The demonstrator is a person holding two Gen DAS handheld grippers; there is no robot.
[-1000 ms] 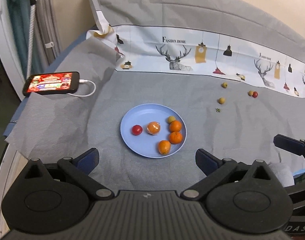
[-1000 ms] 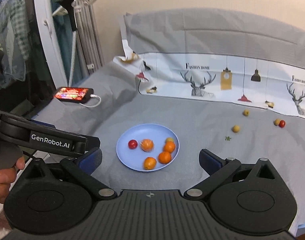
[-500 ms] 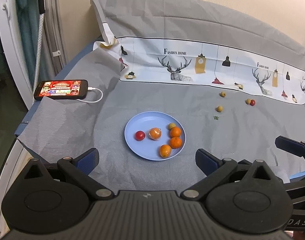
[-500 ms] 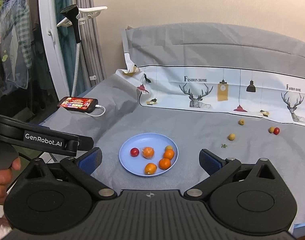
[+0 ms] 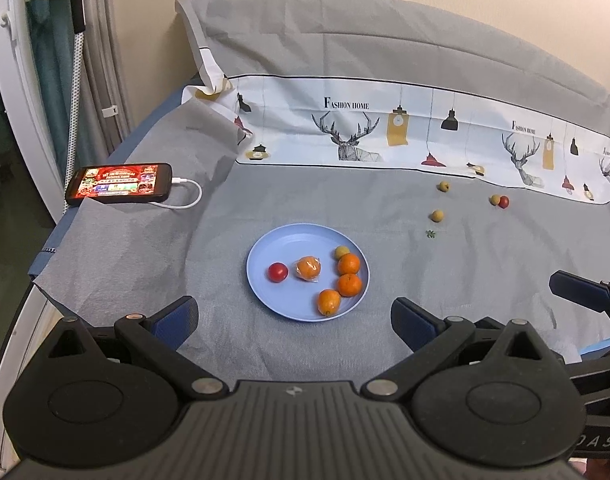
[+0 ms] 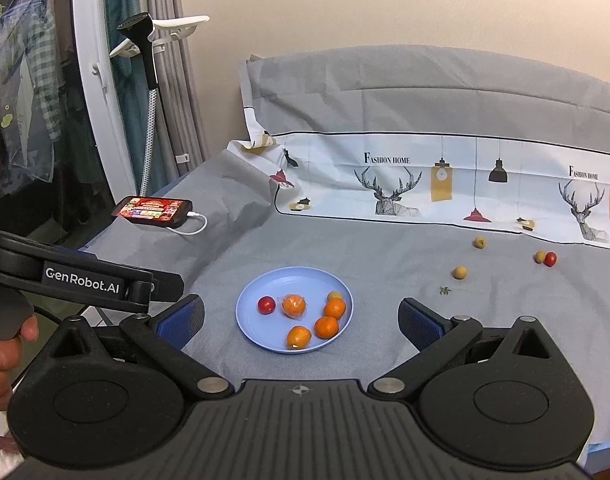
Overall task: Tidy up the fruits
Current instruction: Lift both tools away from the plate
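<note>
Left wrist view: left gripper (image 5: 293,322) was held above the near edge of the grey cloth (image 5: 345,200), jaws wide apart and holding nothing. Blue plate (image 5: 273,248) lay on the cloth just beyond the fingertips. On the plate: a red tomato (image 5: 277,272), a wrapped orange (image 5: 308,268), three bare oranges (image 5: 349,264) toward the right rim, and a small yellowish fruit (image 5: 341,251) touching the farthest of them. Loose fruit lay well apart from the plate, far right: two yellowish ones (image 5: 437,215), and a third touching a red one (image 5: 503,202). A green scrap (image 5: 430,234) lay near them. Phone (image 5: 120,184), screen lit, lay at the left edge with a white cable (image 5: 187,202) plugged in.

Right wrist view: right gripper (image 6: 301,320) also hung over the near edge, jaws wide, empty. Plate (image 6: 261,292) sat between the fingertips in the frame, same six fruits on it. Loose red fruit (image 6: 550,258) and its yellowish neighbours lay far right. The left gripper's body (image 6: 81,280) showed at the left, a hand (image 6: 3,356) on its grip.
</note>
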